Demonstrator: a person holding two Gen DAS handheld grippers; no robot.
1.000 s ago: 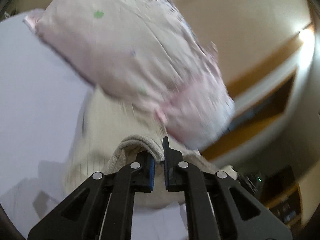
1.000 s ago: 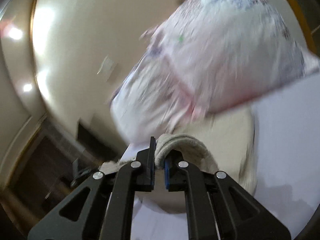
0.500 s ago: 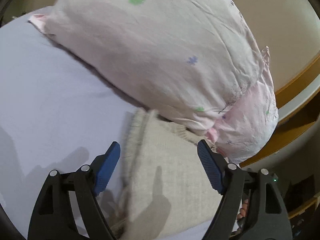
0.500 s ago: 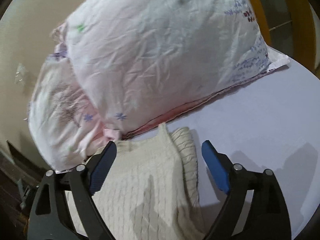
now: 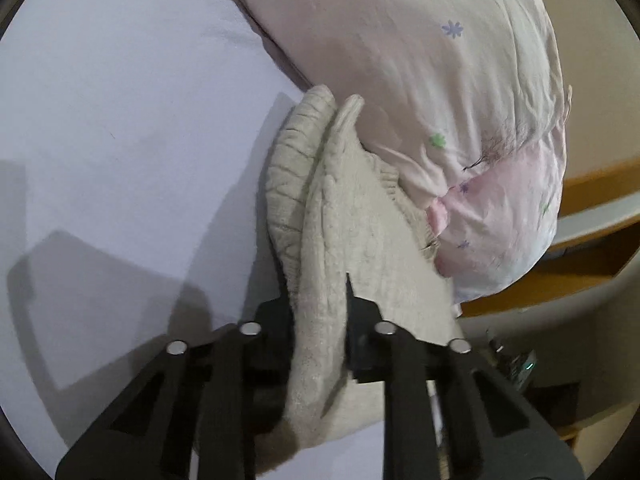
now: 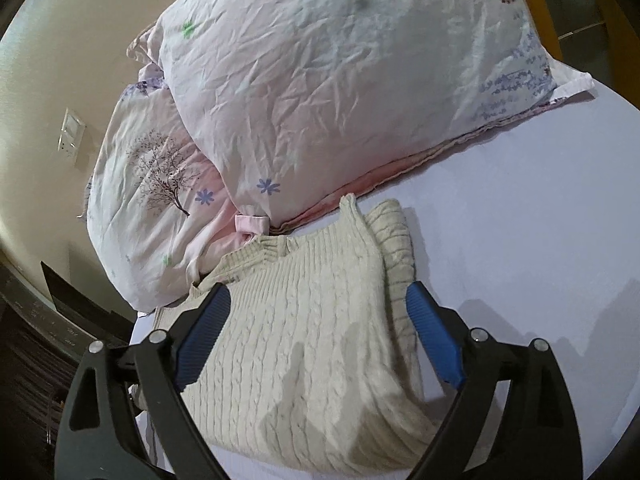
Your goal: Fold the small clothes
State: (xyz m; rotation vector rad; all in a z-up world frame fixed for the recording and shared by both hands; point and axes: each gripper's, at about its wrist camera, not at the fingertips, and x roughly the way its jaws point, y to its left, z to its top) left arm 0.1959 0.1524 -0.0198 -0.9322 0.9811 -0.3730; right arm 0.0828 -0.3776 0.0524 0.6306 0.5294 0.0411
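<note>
— Where was the cream cable-knit sweater (image 6: 312,336)?

— On the pale lilac bedsheet (image 6: 520,208), touching the pink floral pillow (image 6: 320,80). It looked soft, thick, floppy. The left gripper (image 5: 318,300) pinched a bunched edge; the right gripper (image 6: 316,340) hovered, spread wide.

— Best hold?

— Probably the ribbed hem.

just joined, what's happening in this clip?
A person with a handheld gripper in each hand is folding a cream knit sweater on a lavender sheet, right beside two floral pillows. The left gripper is shut on a bunched fold of the sweater. The right gripper is open above the knit, gripping nothing. The sweater lies partly folded, one sleeve doubled along its edge.
</note>
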